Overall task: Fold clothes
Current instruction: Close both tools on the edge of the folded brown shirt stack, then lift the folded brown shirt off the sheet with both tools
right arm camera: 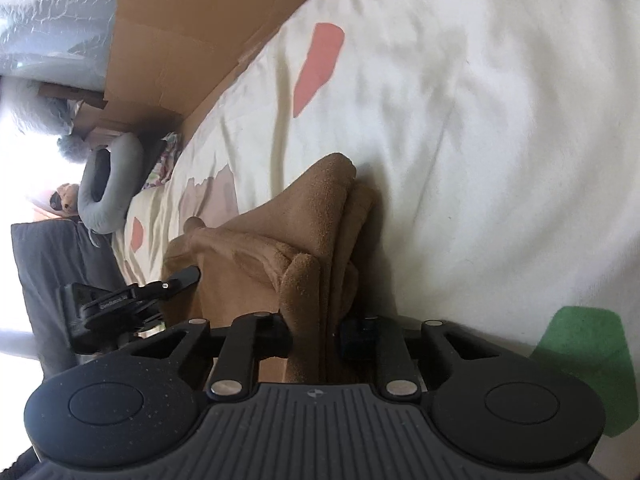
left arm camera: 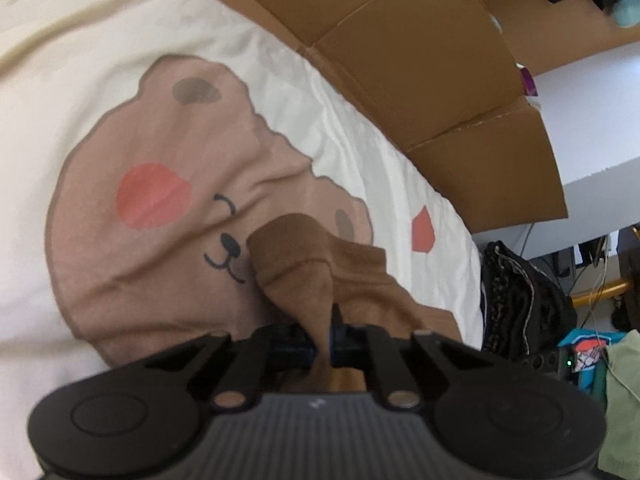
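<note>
Soft brown fleece garment (right arm camera: 320, 216) lies bunched on cream bear-print bedsheet (left arm camera: 280, 92), long axis running away from both cams. L gripper (left arm camera: 320, 340) jaws nearly closed, pinching its near edge; R gripper (right arm camera: 316, 336) clamps a thicker fold. Cardboard boxes (left arm camera: 420, 60) border far side; open sheet to the R.

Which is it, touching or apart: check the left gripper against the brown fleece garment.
Touching. The left wrist view shows the left gripper pinched shut on a fold of the brown fleece garment.

Bright daylight (blown out at left), soft blur, perhaps motion; edges bend.
</note>
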Available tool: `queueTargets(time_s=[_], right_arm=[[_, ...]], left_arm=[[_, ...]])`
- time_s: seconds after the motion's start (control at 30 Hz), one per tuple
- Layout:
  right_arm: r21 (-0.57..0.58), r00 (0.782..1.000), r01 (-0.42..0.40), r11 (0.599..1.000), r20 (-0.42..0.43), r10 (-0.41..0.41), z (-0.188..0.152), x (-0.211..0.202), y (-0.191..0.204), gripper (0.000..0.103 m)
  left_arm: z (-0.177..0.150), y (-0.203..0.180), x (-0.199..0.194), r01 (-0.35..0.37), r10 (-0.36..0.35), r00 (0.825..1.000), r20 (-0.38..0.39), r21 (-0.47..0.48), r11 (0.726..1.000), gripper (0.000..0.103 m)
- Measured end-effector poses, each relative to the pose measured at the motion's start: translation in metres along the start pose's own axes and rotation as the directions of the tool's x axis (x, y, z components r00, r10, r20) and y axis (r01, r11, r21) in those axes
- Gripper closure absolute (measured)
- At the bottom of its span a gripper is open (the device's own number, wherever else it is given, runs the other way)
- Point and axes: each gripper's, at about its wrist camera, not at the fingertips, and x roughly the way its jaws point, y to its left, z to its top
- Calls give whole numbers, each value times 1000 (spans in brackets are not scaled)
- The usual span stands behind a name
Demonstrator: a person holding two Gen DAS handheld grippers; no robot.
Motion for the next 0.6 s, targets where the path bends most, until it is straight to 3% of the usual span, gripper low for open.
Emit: queueTargets(time_s=[0.27,0.6], right_arm=[[-25,998,27,999,55,-26,-8,-14,17,88],[-136,994,56,989,103,-42,-15,-45,71,90]], left_arm=[[-4,-26,-22,-31,30,999,33,30,999,98],[-18,-72,-67,-95,86,990,116,71,993,98]])
